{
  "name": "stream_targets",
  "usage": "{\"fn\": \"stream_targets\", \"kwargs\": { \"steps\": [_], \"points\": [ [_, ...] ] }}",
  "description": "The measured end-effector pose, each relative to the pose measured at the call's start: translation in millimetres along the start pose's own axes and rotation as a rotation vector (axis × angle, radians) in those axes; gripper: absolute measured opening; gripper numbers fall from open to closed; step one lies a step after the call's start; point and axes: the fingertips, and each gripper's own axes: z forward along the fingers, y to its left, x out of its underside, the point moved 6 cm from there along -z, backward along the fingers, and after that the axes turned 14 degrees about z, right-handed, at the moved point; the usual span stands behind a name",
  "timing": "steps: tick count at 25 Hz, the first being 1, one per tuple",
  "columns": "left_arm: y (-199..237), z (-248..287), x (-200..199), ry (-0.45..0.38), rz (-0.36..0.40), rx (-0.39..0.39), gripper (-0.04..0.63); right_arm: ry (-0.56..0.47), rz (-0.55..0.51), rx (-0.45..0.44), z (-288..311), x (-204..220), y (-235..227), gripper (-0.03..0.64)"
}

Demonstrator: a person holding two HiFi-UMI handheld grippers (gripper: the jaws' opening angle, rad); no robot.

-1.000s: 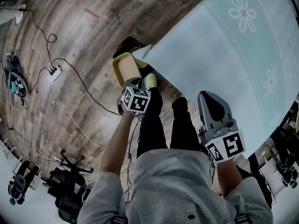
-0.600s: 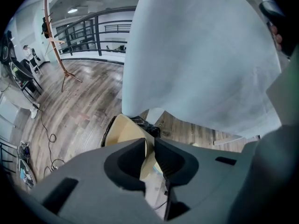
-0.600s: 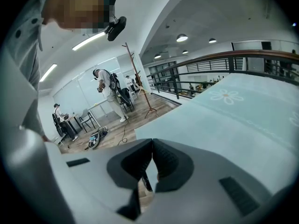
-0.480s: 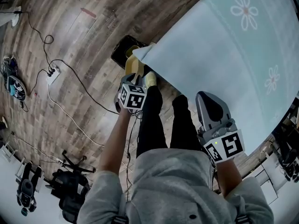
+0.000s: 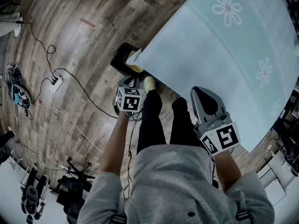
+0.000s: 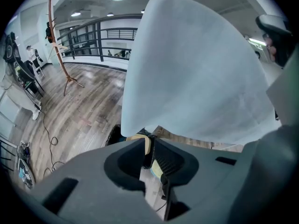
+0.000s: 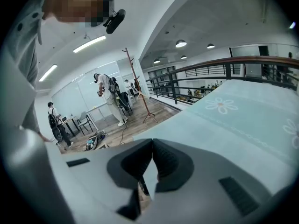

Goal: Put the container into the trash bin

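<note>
The yellow container (image 5: pixel 135 68) lies inside the black trash bin (image 5: pixel 120 59), which stands on the floor by the table's corner. My left gripper (image 5: pixel 131 79) hangs just above and nearer than the bin, pointing steeply down. Its jaws stand slightly apart and hold nothing. In the left gripper view the container (image 6: pixel 139 137) and the bin (image 6: pixel 113 135) show past the left gripper (image 6: pixel 150 146), under the cloth's overhang. My right gripper (image 5: pixel 201 90) rests over the table's near edge. The right gripper (image 7: pixel 152 143) has its jaws together and empty.
A table with a pale blue flowered cloth (image 5: pixel 224 55) fills the right side. The person's legs and a yellow shoe (image 5: pixel 149 82) stand beside the bin. Cables and a power strip (image 5: pixel 57 80) lie on the wooden floor at left. A coat stand (image 6: pixel 58 45) stands farther off.
The container was held in the left gripper over the bin, tipped, then dropped in. The left jaws parted and the gripper drew back up a little. The right gripper stayed put.
</note>
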Motion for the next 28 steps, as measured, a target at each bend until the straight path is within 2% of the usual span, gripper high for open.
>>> {"fn": "stream_targets", "kwargs": {
  "steps": [8, 12, 15, 20, 28],
  "points": [
    [3, -56, -38, -0.092, -0.013, -0.051, 0.060, -0.065, -0.025, 0.016, -26, -17, 1, 0.026],
    [12, -98, -65, -0.164, -0.006, -0.095, 0.058, -0.113, -0.034, 0.033, -41, -29, 3, 0.026],
    [8, -126, -84, -0.228, -0.011, -0.101, 0.049, -0.154, -0.030, 0.052, -57, -40, 4, 0.026],
    [-7, -163, -132, -0.328, 0.077, -0.125, 0.021, -0.233, -0.005, 0.077, -82, -60, -6, 0.026],
    [-77, -190, -204, -0.463, 0.234, -0.074, 0.020, -0.347, 0.022, 0.183, -151, -68, -46, 0.026]
  ]
}}
